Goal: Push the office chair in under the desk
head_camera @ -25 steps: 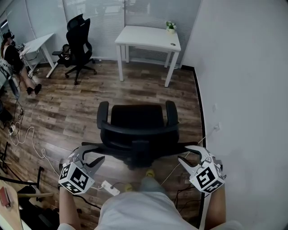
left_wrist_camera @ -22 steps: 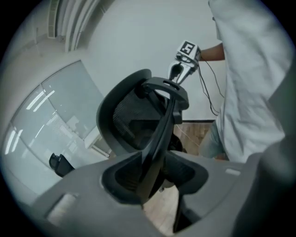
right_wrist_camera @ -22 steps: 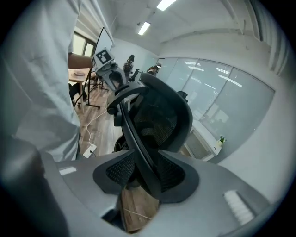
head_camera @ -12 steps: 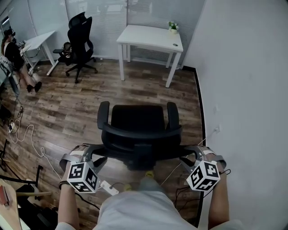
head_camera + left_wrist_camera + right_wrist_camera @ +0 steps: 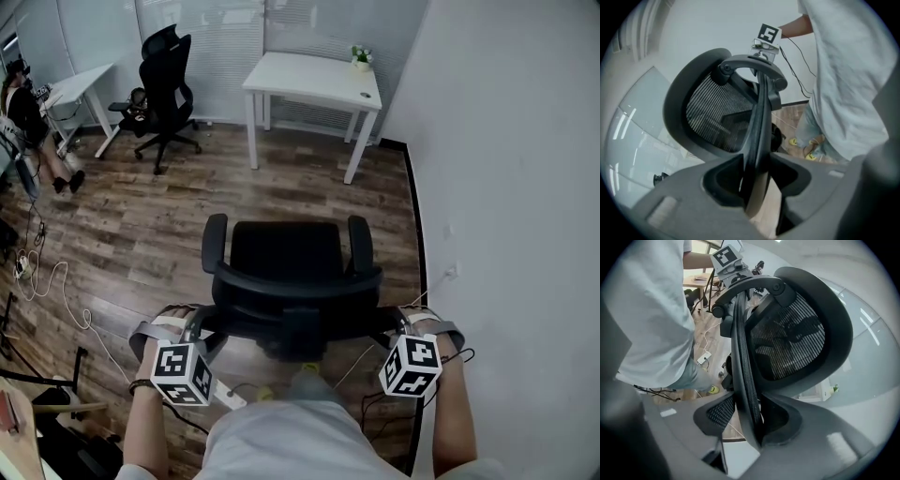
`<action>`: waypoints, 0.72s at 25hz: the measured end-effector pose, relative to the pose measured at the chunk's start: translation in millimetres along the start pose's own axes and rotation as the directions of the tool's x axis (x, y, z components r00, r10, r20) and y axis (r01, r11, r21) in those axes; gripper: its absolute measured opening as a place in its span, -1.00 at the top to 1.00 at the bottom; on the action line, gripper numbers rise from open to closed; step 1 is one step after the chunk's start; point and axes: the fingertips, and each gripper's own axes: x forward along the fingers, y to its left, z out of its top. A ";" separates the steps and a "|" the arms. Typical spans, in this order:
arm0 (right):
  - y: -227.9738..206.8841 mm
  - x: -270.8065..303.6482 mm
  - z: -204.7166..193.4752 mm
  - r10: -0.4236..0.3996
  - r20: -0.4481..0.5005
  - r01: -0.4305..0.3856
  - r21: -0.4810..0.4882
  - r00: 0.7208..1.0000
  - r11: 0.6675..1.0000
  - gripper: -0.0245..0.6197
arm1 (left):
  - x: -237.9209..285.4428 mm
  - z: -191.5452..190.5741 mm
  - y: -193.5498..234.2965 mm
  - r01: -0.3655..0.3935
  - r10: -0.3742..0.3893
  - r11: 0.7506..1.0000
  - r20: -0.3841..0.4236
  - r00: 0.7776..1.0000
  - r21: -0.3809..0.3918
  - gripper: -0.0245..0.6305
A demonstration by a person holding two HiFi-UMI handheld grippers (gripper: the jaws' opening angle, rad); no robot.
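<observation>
Task barely begun: my left gripper and right gripper, jaws just opened, loosely straddle the backrest frame, while the office chair stands well apart from the white worktop, unpushed.

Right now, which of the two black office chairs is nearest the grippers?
The near office chair: its backrest rim lies between the jaws of the left gripper and right gripper, which have just been opening. The other chair stands far off by the window.
</observation>
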 end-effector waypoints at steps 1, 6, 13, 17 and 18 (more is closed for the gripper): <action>-0.5 1.0 1.1 -0.002 -0.002 0.003 0.005 1.000 1.000 0.40 | -0.2 -1.0 1.0 -0.008 0.008 1.000 0.001 1.000 0.000 0.42; -5.0 8.6 -1.1 -0.042 -0.045 0.043 0.031 0.998 0.999 0.36 | 2.7 -0.9 5.5 -0.056 0.056 0.998 0.040 0.998 0.006 0.39; -7.7 12.3 2.3 -0.057 -0.060 0.061 0.070 0.997 0.996 0.32 | 2.7 -5.0 12.2 -0.050 0.050 0.999 0.073 0.996 -0.007 0.32; -19.1 15.7 3.3 -0.079 -0.064 0.084 0.079 0.995 0.993 0.30 | 6.0 -6.2 23.9 -0.050 0.049 0.999 0.086 0.995 -0.002 0.30; -23.4 17.7 3.1 -0.074 -0.070 0.080 0.083 0.995 0.993 0.30 | 8.5 -6.4 28.4 -0.049 0.049 0.999 0.085 0.995 0.000 0.30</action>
